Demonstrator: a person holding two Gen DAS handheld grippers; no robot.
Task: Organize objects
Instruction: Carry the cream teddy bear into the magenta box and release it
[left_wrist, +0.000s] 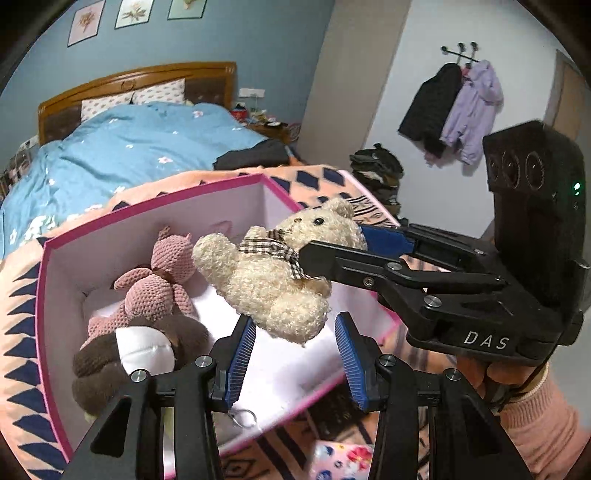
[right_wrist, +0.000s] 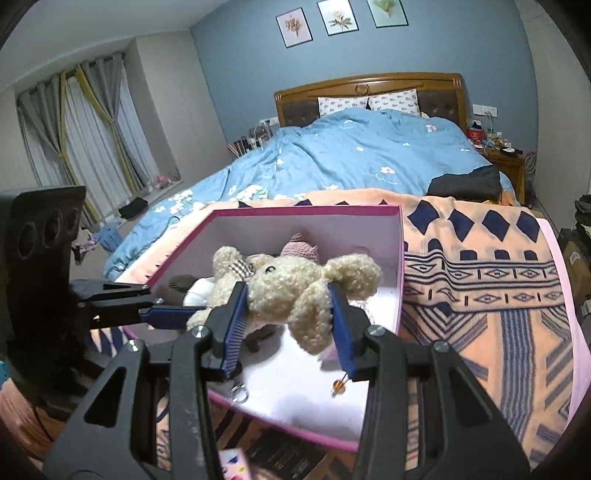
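Observation:
A cream teddy bear (left_wrist: 273, 277) with a checked bow hangs over the open pink box (left_wrist: 147, 206). My right gripper (right_wrist: 290, 321) is shut on the bear's head (right_wrist: 284, 291); in the left wrist view it reaches in from the right (left_wrist: 332, 243). My left gripper (left_wrist: 295, 354) is open and empty just below the bear; in the right wrist view it shows at the left (right_wrist: 166, 317). Inside the box lie a pink knitted toy (left_wrist: 155, 291) and a brown and white plush (left_wrist: 129, 354). A key ring (right_wrist: 240, 393) and an amber bead (right_wrist: 338, 387) dangle from the bear.
The box sits on an orange patterned blanket (right_wrist: 480, 280) at the foot of a bed with a blue duvet (right_wrist: 351, 158). A dark garment (right_wrist: 465, 182) lies on the bed. Jackets (left_wrist: 450, 110) hang on the wall. A nightstand (right_wrist: 506, 162) stands beside the bed.

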